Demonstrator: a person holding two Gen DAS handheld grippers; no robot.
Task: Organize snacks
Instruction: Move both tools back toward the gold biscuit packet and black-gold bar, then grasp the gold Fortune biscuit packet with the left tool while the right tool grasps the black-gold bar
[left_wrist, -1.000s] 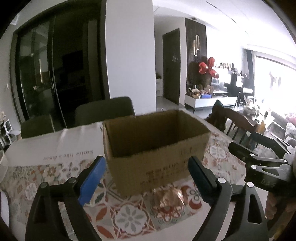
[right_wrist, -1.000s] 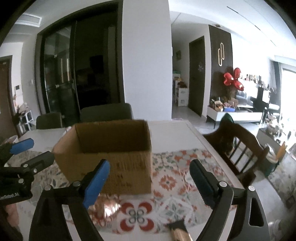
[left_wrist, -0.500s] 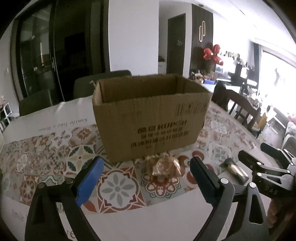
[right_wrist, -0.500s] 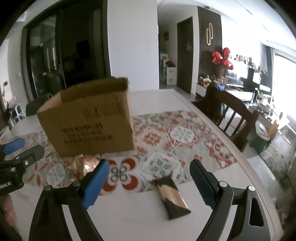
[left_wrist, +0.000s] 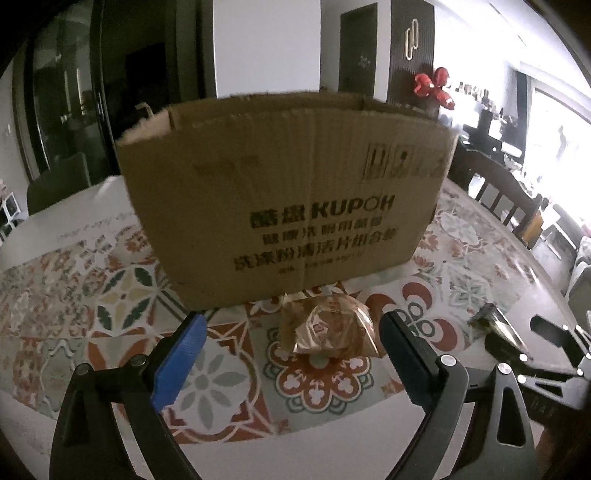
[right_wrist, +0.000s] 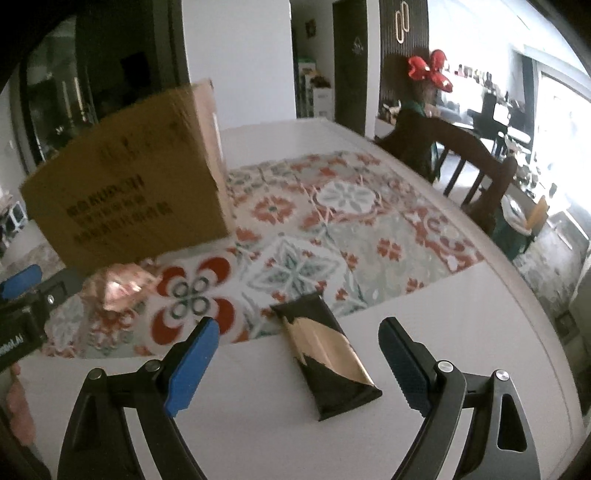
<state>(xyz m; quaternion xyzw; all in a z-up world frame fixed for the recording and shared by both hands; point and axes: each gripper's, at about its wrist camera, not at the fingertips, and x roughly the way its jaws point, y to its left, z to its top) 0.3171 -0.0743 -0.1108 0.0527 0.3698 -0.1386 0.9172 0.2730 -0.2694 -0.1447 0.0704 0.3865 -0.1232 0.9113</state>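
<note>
An open-topped cardboard box with dark print stands on a patterned table mat. Just in front of it lies a crinkled copper-coloured snack packet. My left gripper hovers open right at that packet, which lies partly between the fingers, untouched. In the right wrist view a black and gold snack bar lies flat on the white table, lengthwise between the spread fingers of my right gripper, which is open. The box and copper packet appear at left there.
A dark wooden chair stands at the table's right edge. The right gripper shows at the right of the left wrist view, the left gripper at the left of the right wrist view. Dark chairs stand behind the table.
Both grippers have come down toward the table and tilted downward. The box now looms large, the copper packet sits between the left fingers, and the black and gold bar came in between the right fingers.
</note>
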